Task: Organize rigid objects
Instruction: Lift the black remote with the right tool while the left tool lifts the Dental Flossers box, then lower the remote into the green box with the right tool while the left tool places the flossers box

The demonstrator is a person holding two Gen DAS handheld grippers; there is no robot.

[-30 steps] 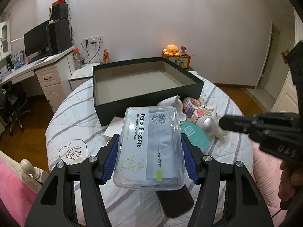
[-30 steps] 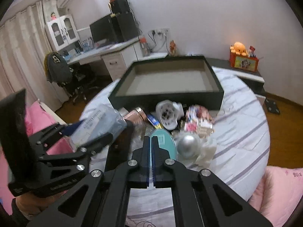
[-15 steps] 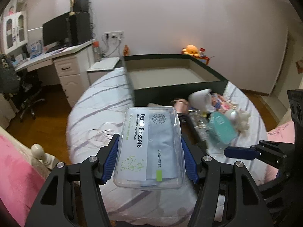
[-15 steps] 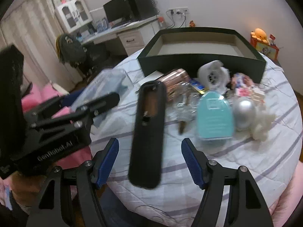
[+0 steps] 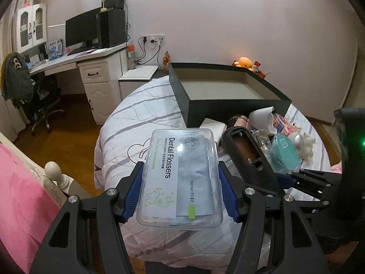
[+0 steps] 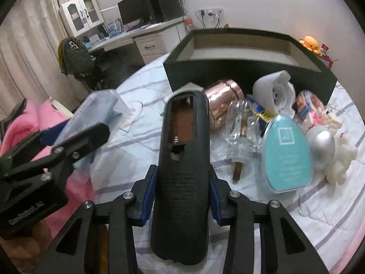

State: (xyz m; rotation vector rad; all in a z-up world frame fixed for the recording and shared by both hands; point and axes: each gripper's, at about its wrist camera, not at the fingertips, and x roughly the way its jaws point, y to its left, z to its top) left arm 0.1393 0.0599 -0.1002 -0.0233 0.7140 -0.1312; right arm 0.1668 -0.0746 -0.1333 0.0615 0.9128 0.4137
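Observation:
My left gripper (image 5: 180, 194) is shut on a clear plastic box of dental flossers (image 5: 180, 178) and holds it above the near edge of the round table. My right gripper (image 6: 181, 196) is shut on a long black remote (image 6: 182, 159) with its battery bay open, held above the table. The remote also shows in the left wrist view (image 5: 251, 159), just right of the flosser box. The left gripper and the flosser box (image 6: 95, 111) appear at the left of the right wrist view. A dark green open box (image 5: 228, 91) stands empty at the back of the table.
Loose items lie before the green box (image 6: 251, 52): a copper cup (image 6: 222, 98), a clear bottle (image 6: 241, 132), a teal egg-shaped case (image 6: 286, 157), a silver ball (image 6: 324, 146), a white roll (image 6: 276, 91), a white plush (image 6: 340, 159). A desk (image 5: 75, 61) and chair (image 5: 22, 86) stand left.
My right gripper opened, then closed on the black remote and lifted it. My left gripper kept its hold on the flosser box and swung left, back from the table.

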